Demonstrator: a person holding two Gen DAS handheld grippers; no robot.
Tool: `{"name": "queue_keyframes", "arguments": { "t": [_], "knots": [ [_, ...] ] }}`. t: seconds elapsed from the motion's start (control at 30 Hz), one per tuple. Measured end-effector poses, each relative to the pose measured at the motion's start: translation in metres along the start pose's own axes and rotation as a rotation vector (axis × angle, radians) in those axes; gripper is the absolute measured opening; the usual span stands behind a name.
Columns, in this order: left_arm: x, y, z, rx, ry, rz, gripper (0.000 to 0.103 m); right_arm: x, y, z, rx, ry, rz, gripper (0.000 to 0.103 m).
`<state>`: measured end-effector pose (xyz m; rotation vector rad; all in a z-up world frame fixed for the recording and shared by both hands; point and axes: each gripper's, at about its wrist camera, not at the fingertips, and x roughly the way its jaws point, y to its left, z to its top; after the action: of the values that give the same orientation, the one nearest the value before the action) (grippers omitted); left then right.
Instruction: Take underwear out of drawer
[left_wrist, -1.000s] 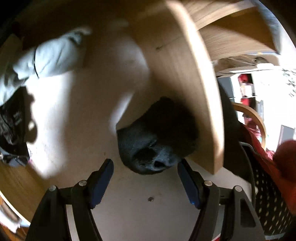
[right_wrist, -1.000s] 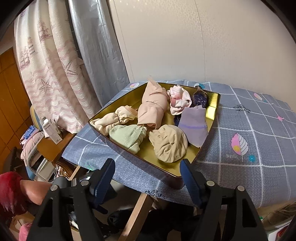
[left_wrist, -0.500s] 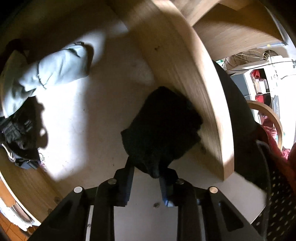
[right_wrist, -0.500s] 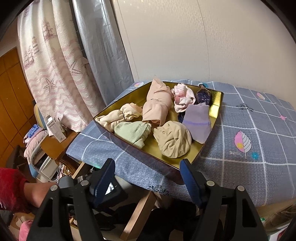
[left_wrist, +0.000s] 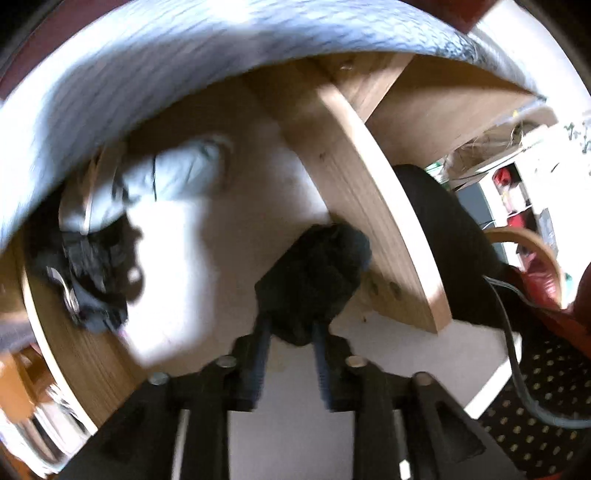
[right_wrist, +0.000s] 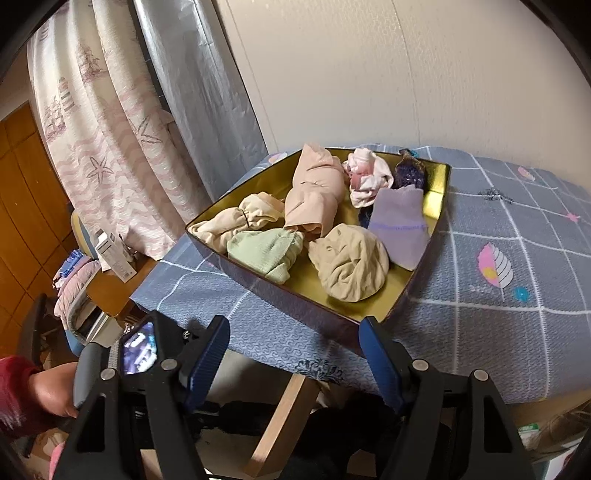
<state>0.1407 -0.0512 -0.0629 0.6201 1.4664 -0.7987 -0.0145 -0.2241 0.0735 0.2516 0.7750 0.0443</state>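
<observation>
In the left wrist view my left gripper is shut on a black bundle of underwear, held above the white floor of the open wooden drawer. Farther back in the drawer lie a pale blue-grey rolled garment and a dark crumpled piece. In the right wrist view my right gripper stands open with nothing between its fingers, in front of a gold tray on the table. The tray holds several rolled underwear pieces, among them a beige one, a green one and a lilac one.
A grey-blue checked tablecloth covers the table, and its hem hangs over the drawer. A wooden table leg stands below the edge. Patterned curtains hang at left. A hand in a red sleeve holds the other gripper.
My left gripper shut on the black bundle and has pulled it up and back out of the drawer, so the tablecloth hem came into view. The right gripper stayed open and drifted slightly.
</observation>
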Motion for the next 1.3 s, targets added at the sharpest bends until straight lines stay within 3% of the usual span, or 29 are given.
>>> {"name": "queue_keyframes", "arguments": {
  "t": [0.07,0.2,0.3,0.37,0.6,0.63,0.67,0.7,0.9,1.2,1.3],
  "knots": [
    [0.006,-0.01,0.008,0.062,0.027,0.023,0.041,-0.001,0.002,0.0,-0.008,-0.003,0.001,0.073],
    [0.023,-0.026,0.022,0.18,0.087,0.136,0.045,-0.006,0.001,-0.001,-0.015,-0.01,-0.009,0.073],
    [0.022,-0.037,0.04,0.196,0.088,0.145,0.045,-0.007,-0.004,-0.001,-0.006,-0.012,-0.02,0.073],
    [0.024,-0.038,0.052,0.21,0.094,0.17,0.056,-0.006,-0.008,-0.001,0.005,-0.01,-0.019,0.073],
    [0.03,-0.065,0.073,0.344,0.067,0.319,0.066,-0.002,-0.011,-0.001,0.016,0.0,-0.011,0.073],
    [0.03,-0.065,0.074,0.344,0.064,0.314,0.06,-0.003,-0.011,-0.001,0.016,-0.001,-0.011,0.073],
    [0.029,-0.066,0.075,0.34,0.062,0.297,0.036,-0.003,-0.011,-0.001,0.015,-0.002,-0.012,0.073],
    [0.028,-0.065,0.076,0.332,0.06,0.276,0.031,-0.004,-0.011,-0.002,0.013,-0.003,-0.013,0.073],
    [0.017,-0.071,0.067,0.31,0.032,0.284,0.027,-0.007,-0.013,-0.004,0.011,-0.004,-0.016,0.073],
    [-0.068,-0.033,0.019,0.093,-0.22,0.129,0.027,-0.006,-0.019,-0.003,0.033,-0.012,-0.013,0.073],
    [-0.098,-0.038,-0.004,0.026,-0.312,0.054,0.027,-0.004,-0.018,-0.003,0.032,-0.012,-0.009,0.073]
  ]
}}
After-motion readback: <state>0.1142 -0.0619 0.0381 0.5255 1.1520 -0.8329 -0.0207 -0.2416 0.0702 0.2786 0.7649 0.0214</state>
